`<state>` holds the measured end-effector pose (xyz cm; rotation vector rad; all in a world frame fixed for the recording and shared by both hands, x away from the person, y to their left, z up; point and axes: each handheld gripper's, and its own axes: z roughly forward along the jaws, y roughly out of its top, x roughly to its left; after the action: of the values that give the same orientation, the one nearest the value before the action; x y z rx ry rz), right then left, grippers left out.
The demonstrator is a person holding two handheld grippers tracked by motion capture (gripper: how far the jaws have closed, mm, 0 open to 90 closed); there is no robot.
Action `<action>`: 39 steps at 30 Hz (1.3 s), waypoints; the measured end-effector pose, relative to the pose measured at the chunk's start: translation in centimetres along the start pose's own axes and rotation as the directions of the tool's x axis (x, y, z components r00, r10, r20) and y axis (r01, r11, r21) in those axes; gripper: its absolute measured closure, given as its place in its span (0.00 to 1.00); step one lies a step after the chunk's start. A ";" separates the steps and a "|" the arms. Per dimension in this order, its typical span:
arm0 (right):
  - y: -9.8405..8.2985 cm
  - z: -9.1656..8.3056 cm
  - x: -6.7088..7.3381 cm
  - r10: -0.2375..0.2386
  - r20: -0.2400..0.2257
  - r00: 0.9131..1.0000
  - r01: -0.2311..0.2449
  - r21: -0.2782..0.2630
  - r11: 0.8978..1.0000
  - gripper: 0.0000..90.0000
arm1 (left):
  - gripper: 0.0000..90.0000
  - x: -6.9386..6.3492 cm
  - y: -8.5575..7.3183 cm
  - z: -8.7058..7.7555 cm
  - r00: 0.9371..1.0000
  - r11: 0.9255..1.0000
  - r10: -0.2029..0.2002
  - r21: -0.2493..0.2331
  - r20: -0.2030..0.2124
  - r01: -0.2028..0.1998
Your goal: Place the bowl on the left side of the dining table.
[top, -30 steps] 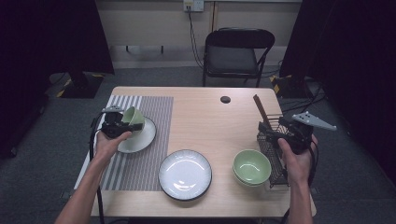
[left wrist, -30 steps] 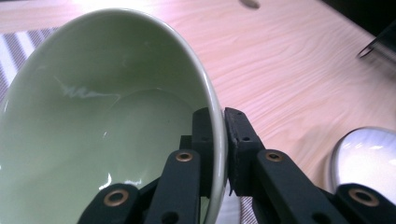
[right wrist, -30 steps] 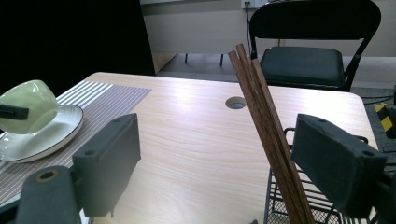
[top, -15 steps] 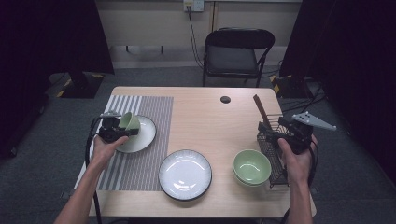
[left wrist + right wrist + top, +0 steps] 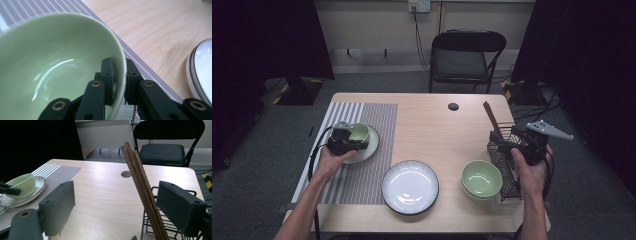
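Green bowl [image 5: 358, 132] sits on the small white plate [image 5: 371, 146] over at the left of the bench [image 5: 432, 127], on the striped placemat [image 5: 372, 115], and the left gripper [image 5: 343, 140] has it by the rim. From the left gripper view, one black jaw is inside the bowl [image 5: 55, 70] and the other outside, with the wall of the bowl squeezed between the pads, though the jaws have just been easing apart a touch and the rim sits right between them. The bowl looks tilted in that view, its pale green inside catching a curved streak of light. The right gripper view shows it [image 5: 22, 184] from the side, resting in the plate [image 5: 37, 188] with the left jaws reaching in from the edge.

Across the bench, the right gripper [image 5: 532, 147] hovers at the black wire rack [image 5: 504, 165] on the right edge, jaws spread wide with nothing between them. Brown chopsticks [image 5: 142, 187] stand slanted out of the rack [image 5: 165, 227] just ahead of those open jaws. A large white plate [image 5: 410, 187] with a dark rim lies near the front middle, and a stack of green bowls [image 5: 482, 179] sits just beside the rack. A black folding chair [image 5: 464, 57] stands beyond the far edge.
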<state>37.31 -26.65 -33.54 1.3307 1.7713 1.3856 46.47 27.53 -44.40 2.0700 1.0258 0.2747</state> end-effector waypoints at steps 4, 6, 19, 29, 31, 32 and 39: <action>0.0 -0.1 -0.1 0.002 0.003 1.000 -0.002 -0.003 1.000 0.17 | 0.89 0.0 -0.1 0.0 1.000 1.000 -0.005 0.004 0.013 0.005; 0.0 -0.1 -0.1 0.002 0.003 1.000 -0.002 -0.004 1.000 0.17 | 0.88 0.1 -0.2 0.0 1.000 1.000 -0.006 -0.001 0.018 0.007; 0.0 0.1 0.1 -0.004 0.001 1.000 0.004 0.006 1.000 0.17 | 0.83 0.8 -1.2 -0.6 0.999 0.999 -0.038 -0.028 0.020 0.038; 0.0 0.1 0.1 -0.006 0.004 1.000 0.006 0.008 1.000 0.17 | 0.88 0.6 -1.4 -1.0 0.999 0.999 -0.029 -0.028 0.021 0.029; -0.1 0.1 0.1 -0.002 0.004 1.000 0.002 0.008 1.000 0.17 | 0.88 0.6 -1.5 -1.1 0.999 0.999 -0.034 -0.026 0.032 0.035; -0.1 0.2 0.1 -0.004 0.003 1.000 0.004 0.009 1.000 0.17 | 0.88 0.6 -1.5 -1.1 0.999 0.999 -0.034 -0.028 0.032 0.034; -0.1 0.4 0.2 -0.008 0.003 1.000 0.008 0.015 1.000 0.17 | 0.87 1.1 -1.7 -0.9 0.996 0.997 -0.056 -0.055 0.064 0.060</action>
<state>37.50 -26.33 -33.76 1.3316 1.7868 1.3672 45.70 29.45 -45.21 1.9821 1.0274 0.2063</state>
